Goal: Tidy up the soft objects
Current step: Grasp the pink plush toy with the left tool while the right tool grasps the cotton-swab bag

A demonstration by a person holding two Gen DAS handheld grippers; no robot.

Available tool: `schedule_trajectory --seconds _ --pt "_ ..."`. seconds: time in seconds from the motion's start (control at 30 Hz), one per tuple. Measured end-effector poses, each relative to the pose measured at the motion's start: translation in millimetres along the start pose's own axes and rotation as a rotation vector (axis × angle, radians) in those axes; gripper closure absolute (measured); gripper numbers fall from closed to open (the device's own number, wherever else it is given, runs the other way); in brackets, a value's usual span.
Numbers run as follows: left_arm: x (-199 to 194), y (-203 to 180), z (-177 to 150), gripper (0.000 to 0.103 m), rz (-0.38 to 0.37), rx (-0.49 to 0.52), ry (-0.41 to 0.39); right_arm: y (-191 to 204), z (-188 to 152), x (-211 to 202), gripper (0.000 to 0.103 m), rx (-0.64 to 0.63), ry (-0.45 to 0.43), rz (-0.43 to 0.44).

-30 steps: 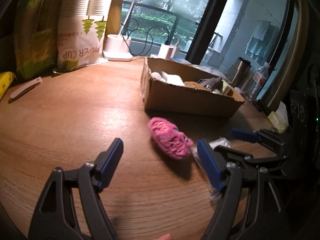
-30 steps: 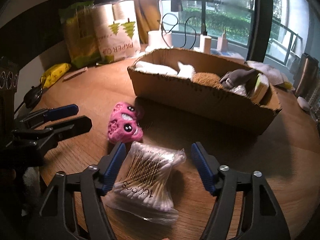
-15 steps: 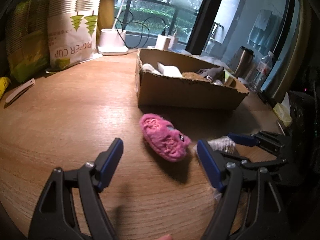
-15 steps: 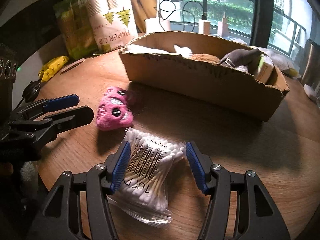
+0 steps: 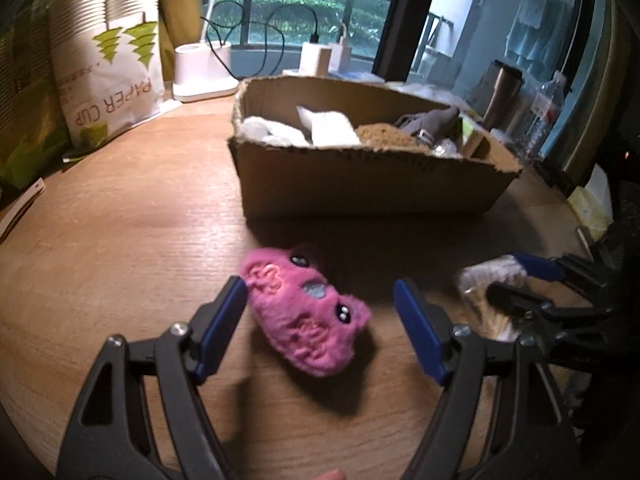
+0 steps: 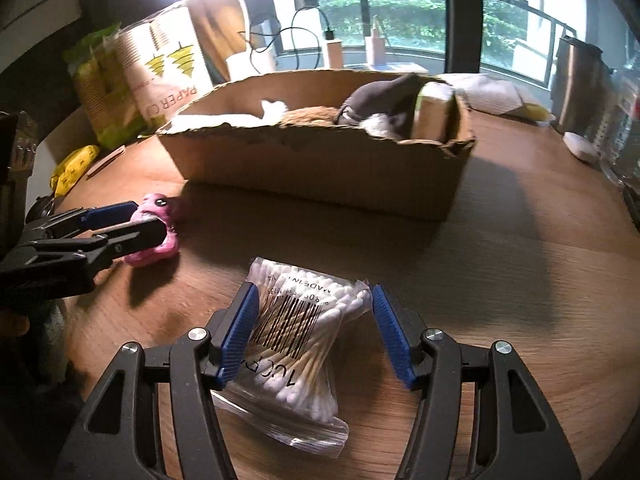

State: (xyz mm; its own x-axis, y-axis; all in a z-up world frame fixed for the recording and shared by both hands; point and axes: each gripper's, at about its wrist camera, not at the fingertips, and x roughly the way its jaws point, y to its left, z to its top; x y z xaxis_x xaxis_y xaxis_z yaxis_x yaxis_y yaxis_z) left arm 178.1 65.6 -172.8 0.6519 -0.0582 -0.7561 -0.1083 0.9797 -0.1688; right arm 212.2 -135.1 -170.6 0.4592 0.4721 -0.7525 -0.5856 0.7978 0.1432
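Note:
A pink plush toy (image 5: pixel 306 316) lies on the wooden table between the open fingers of my left gripper (image 5: pixel 320 320); the left pad touches its side. It also shows in the right wrist view (image 6: pixel 154 236), partly behind the left gripper (image 6: pixel 120 224). A clear bag of cotton swabs (image 6: pixel 304 328) lies between the open fingers of my right gripper (image 6: pixel 312 332), its left pad against the bag. The bag and the right gripper (image 5: pixel 516 280) show at the right of the left wrist view. A cardboard box (image 5: pixel 360 184) with soft items stands behind.
A paper cup pack (image 5: pixel 108 80) and green bags (image 5: pixel 20 128) stand at the back left. A white lamp base (image 5: pixel 204 76), chargers and cables line the window sill. A thermos (image 6: pixel 576 80) and bottles stand at the right. A yellow packet (image 6: pixel 74 166) lies at the left edge.
Both grippers moved forward. The pink toy now sits between the left fingers. The right fingers have narrowed around the cotton swab bag.

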Motion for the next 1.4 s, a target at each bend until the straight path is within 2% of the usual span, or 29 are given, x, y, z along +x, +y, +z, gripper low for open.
schedule_trajectory --seconds 0.07,0.17,0.37,0.43,0.5,0.6,0.9,0.97,1.03,1.1,1.4 --pt "4 -1 1 0.026 0.009 0.008 0.009 -3 -2 -1 0.040 0.005 -0.004 -0.004" --pt "9 -2 0 0.026 0.019 0.020 0.021 -7 -5 -3 0.033 0.007 -0.013 -0.014" --pt "11 0 -3 0.027 0.011 0.034 0.022 -10 -6 -7 0.031 0.017 -0.027 -0.017" --pt "10 0 -5 0.035 0.003 0.036 0.022 -11 -7 -8 0.031 0.013 -0.026 -0.024" --pt "10 0 -6 0.047 -0.004 0.043 0.028 -12 -8 -8 0.031 0.015 -0.024 -0.025" --pt "8 -3 -6 0.057 -0.021 0.059 0.023 -11 -8 -8 0.030 0.019 -0.023 -0.029" --pt "-6 -14 -7 0.064 -0.087 0.086 -0.012 -6 -13 -5 0.030 0.018 0.014 0.002" --pt "-9 -16 -6 0.064 -0.094 0.089 -0.020 0 -15 -7 0.034 -0.001 0.009 0.000" --pt "-10 -16 -5 0.064 -0.097 0.089 -0.024 5 -15 -8 0.054 -0.021 0.008 0.008" --pt "-12 -15 -5 0.067 -0.101 0.089 -0.026 10 -14 -10 0.059 -0.040 -0.001 -0.003" --pt "-10 -15 -7 0.068 -0.106 0.099 -0.017 18 -9 -16 0.062 -0.070 -0.026 -0.003"
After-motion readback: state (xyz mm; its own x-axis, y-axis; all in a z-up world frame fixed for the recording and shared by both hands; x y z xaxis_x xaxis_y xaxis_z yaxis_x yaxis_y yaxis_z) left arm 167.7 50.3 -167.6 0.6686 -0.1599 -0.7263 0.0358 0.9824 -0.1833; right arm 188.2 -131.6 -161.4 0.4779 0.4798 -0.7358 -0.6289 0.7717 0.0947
